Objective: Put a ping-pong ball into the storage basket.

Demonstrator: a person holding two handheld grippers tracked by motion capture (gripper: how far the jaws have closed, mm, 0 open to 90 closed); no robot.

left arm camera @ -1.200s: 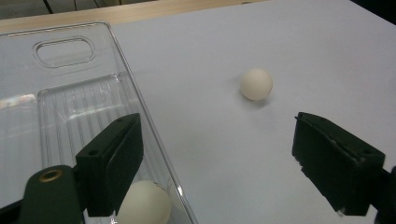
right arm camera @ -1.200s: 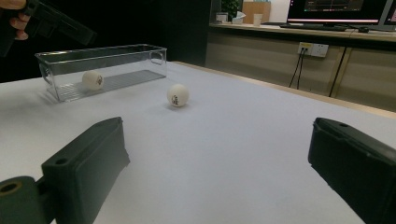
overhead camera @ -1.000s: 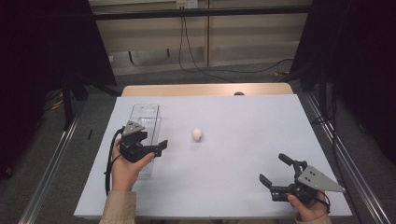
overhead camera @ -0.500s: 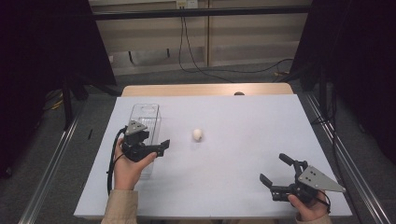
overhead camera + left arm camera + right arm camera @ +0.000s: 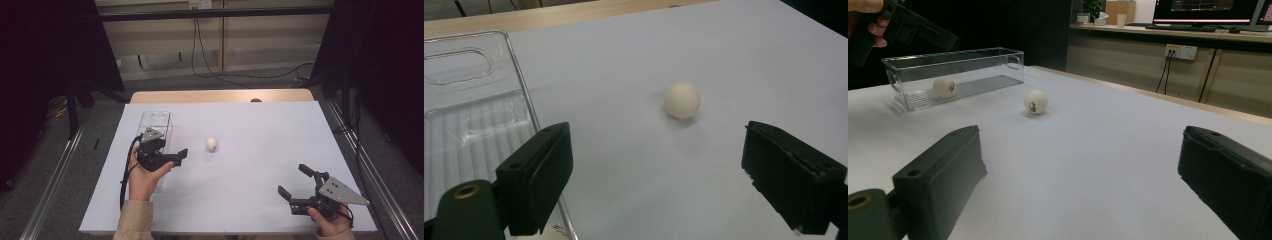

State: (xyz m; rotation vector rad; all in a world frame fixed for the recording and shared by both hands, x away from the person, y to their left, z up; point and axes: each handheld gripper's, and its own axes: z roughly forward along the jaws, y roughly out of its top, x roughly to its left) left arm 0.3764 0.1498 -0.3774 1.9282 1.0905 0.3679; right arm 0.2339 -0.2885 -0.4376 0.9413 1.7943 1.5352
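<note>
While the left gripper (image 5: 176,156) hovers over the near end of the clear plastic bin (image 5: 159,121), its jaws stand wide with nothing between them, having just eased a little further apart. Just ahead of those jaws, slightly to their right, a small white ball (image 5: 681,100) sits alone on the white table (image 5: 260,145), well apart from everything else. It looks like a table-tennis ball: very light, hard-shelled, smooth and perfectly round, so I judge it will roll off at the slightest nudge and could squirt out of a lopsided pinch. The sensible hold is across its widest part, one pad on each side at mid-height, closed gently, since the thin shell can dent. Coming down from above would keep it from being pushed along the table.

To the left of the jaws runs the bin, its ribbed floor and handle cut-out visible in the left gripper view; in the right gripper view a second ball (image 5: 944,86) already lies inside it. Farther off, near the table's front right corner, the right gripper (image 5: 296,187) rests low with its jaws also wide and empty, pointed toward the loose ball (image 5: 1036,101).
</note>
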